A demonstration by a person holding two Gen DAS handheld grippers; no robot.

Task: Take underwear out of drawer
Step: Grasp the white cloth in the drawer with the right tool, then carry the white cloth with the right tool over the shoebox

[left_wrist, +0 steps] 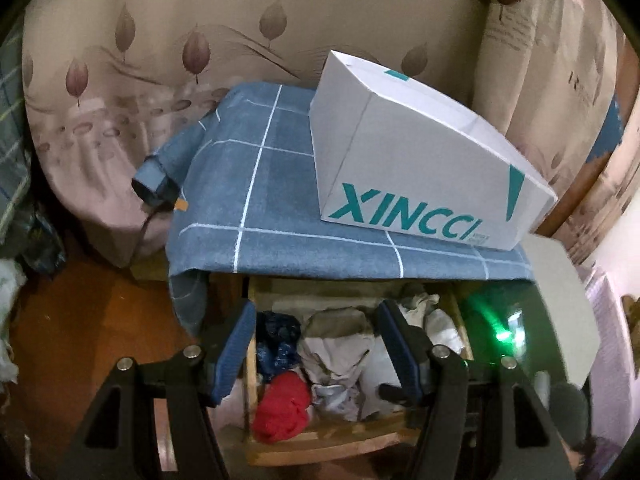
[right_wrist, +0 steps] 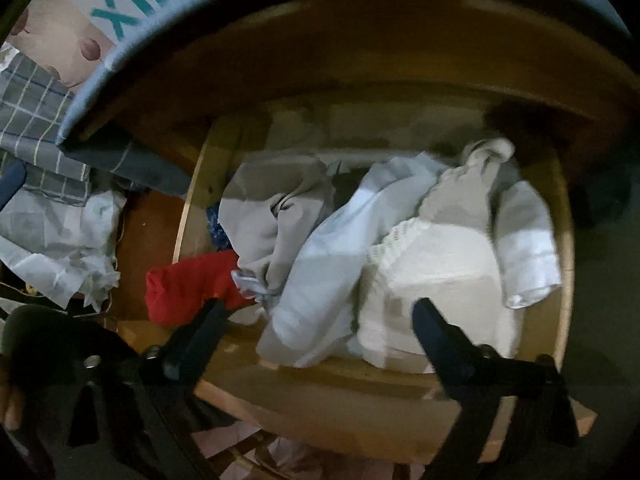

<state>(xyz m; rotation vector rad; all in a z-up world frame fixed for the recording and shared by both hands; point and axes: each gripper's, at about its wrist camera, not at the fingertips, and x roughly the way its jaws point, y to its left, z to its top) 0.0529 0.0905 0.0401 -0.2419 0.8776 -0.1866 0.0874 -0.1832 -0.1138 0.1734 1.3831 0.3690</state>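
The drawer (right_wrist: 560,208) stands pulled out beneath the blue checked cloth (left_wrist: 280,184) and the white box (left_wrist: 420,152), and the reach into it is the step in hand. The right gripper (right_wrist: 316,312) hangs over the heap with its jaws spread and nothing between them: pale garment (right_wrist: 320,248) at twelve o'clock from the tips, white underwear (right_wrist: 432,280) at one, red garment (right_wrist: 188,288) at nine. The left gripper (left_wrist: 316,344) is also released, empty, above the drawer's left half. Next, I judge, comes lowering the right jaws around one piece and closing.
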